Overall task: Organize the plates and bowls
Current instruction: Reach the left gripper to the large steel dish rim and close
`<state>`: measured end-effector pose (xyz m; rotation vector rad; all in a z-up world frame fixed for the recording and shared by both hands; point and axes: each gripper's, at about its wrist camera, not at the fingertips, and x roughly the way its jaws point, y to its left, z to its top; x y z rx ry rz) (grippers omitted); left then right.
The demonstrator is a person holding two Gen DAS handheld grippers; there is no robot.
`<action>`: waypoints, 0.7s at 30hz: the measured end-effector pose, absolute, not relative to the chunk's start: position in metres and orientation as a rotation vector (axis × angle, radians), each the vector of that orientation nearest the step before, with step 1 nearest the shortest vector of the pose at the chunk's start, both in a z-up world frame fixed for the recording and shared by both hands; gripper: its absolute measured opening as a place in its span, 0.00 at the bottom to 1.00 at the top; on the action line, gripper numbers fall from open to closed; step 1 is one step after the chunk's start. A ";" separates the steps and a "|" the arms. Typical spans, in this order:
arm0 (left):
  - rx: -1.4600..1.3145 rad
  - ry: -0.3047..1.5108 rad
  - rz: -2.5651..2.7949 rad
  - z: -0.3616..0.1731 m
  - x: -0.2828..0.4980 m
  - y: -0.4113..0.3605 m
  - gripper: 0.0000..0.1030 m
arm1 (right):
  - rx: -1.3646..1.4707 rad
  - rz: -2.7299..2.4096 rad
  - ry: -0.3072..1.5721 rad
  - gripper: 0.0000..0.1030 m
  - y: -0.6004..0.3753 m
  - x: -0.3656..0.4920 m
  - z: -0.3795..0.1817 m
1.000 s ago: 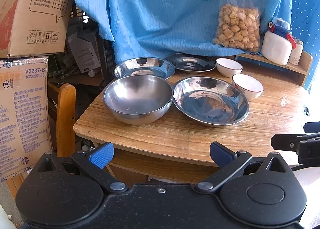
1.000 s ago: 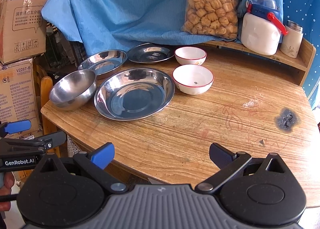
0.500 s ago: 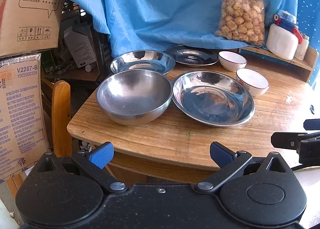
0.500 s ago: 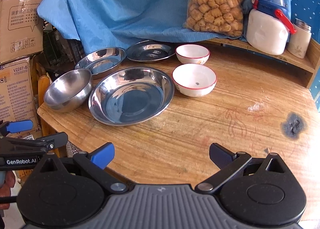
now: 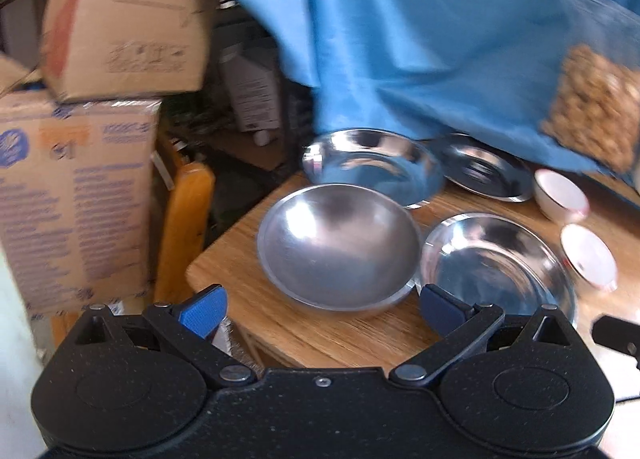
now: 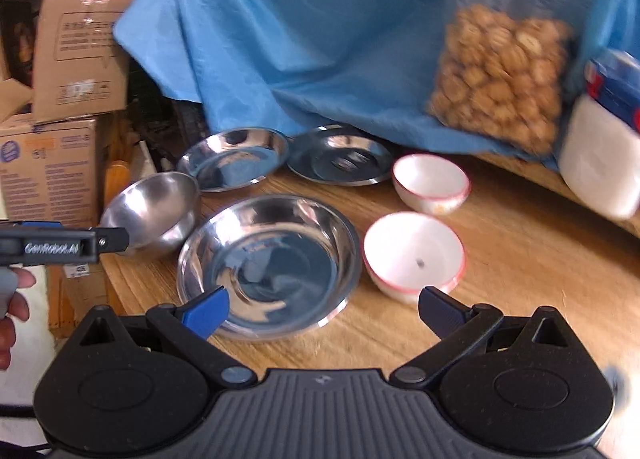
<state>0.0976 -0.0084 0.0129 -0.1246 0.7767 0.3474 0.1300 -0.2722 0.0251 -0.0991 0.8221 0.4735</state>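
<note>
On the round wooden table (image 6: 520, 259) stand a deep steel bowl (image 5: 338, 245), a wide steel dish (image 6: 268, 265), two shallower steel plates behind them (image 6: 236, 159) (image 6: 340, 161), and two white bowls with red rims (image 6: 414, 255) (image 6: 430, 181). My left gripper (image 5: 320, 309) is open just before the deep steel bowl's near rim, with nothing between its fingers. My right gripper (image 6: 322, 309) is open over the near edge of the wide dish (image 5: 496, 263), the nearer white bowl just past its right fingertip. The left gripper's body (image 6: 60, 245) shows at the left of the right wrist view.
Blue cloth (image 6: 320, 39) hangs behind the dishes. A clear bag of snacks (image 6: 504, 79) and a white jug (image 6: 600, 155) stand at the back right. Cardboard boxes (image 5: 80, 139) and a wooden chair back (image 5: 182, 231) lie left of the table. A hand (image 6: 12, 307) holds the left gripper.
Both grippers have moved forward and closer to the dishes; the left one now reaches the deep bowl, the right one the wide dish. The views are blurred with motion.
</note>
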 end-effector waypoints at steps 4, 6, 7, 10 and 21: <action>-0.175 0.783 0.417 0.020 0.104 0.005 0.99 | -0.093 0.554 0.819 1.00 -0.265 0.145 0.029; -0.184 0.788 0.429 0.023 0.109 0.012 0.99 | -0.094 0.574 0.819 1.00 -0.259 0.150 0.029; -0.187 0.789 0.430 0.024 0.113 0.017 0.99 | -0.092 0.584 0.819 1.00 -0.255 0.154 0.029; -0.196 0.795 0.408 0.028 0.127 0.031 0.99 | -0.072 0.587 0.840 1.00 -0.245 0.167 0.027; -0.281 0.935 0.212 0.010 0.235 0.097 0.99 | 0.108 0.519 0.929 0.99 -0.195 0.243 0.019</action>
